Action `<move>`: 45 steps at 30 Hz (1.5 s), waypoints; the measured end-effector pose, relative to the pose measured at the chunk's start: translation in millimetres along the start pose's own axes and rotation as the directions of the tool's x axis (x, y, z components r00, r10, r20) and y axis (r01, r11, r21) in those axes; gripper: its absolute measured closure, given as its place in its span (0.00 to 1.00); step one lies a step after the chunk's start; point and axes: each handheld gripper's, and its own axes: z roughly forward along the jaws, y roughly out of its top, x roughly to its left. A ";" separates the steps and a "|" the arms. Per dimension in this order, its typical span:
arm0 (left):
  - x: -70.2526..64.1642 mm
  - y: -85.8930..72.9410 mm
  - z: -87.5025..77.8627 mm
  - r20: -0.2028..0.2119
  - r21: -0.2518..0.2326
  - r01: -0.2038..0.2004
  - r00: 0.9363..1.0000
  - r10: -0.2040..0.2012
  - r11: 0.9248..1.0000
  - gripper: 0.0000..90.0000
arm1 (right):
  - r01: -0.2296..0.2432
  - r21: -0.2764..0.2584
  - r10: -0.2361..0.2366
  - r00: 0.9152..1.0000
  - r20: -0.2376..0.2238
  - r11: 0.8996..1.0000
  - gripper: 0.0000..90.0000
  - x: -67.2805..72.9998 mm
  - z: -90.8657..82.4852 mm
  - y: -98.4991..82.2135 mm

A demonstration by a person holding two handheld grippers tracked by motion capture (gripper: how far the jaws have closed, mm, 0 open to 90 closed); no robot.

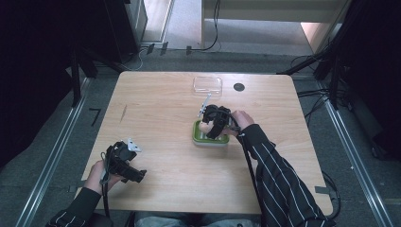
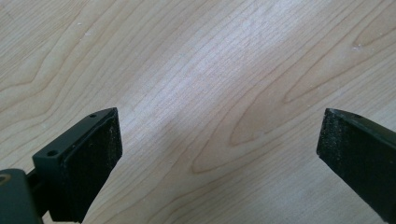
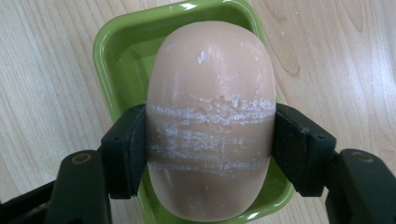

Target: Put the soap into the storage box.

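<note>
My right gripper [image 3: 210, 154] clamps its jaws on a peach soap bar [image 3: 211, 121]: smooth, rounded, oval, scuffed with white streaks across its middle. Its long axis runs 12 to 6 in the right gripper view, over the glossy green soap dish [image 3: 121, 51] at the wooden worktop's [image 1: 156, 109] centre. My left gripper [image 2: 219, 154] hangs wide open at 8 o'clock, holding nothing.

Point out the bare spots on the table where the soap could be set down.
Bare: the table between the left tool and green dish, and the far-left corner. Crowded: the far middle, around the clear lid, black disc and right tool gripping the soap.
</note>
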 end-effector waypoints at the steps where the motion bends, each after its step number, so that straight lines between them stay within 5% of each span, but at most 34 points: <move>1: 0.0 0.0 0.0 0.000 0.001 0.000 1.000 0.000 1.000 0.01 | -0.001 0.002 0.001 1.000 0.000 1.000 0.37 0.1 0.3 0.0; 45: 0.2 -0.7 0.0 0.001 0.003 0.000 1.000 0.000 1.000 0.01 | 0.011 0.037 -0.011 1.000 0.005 0.999 0.38 2.5 15.7 -0.6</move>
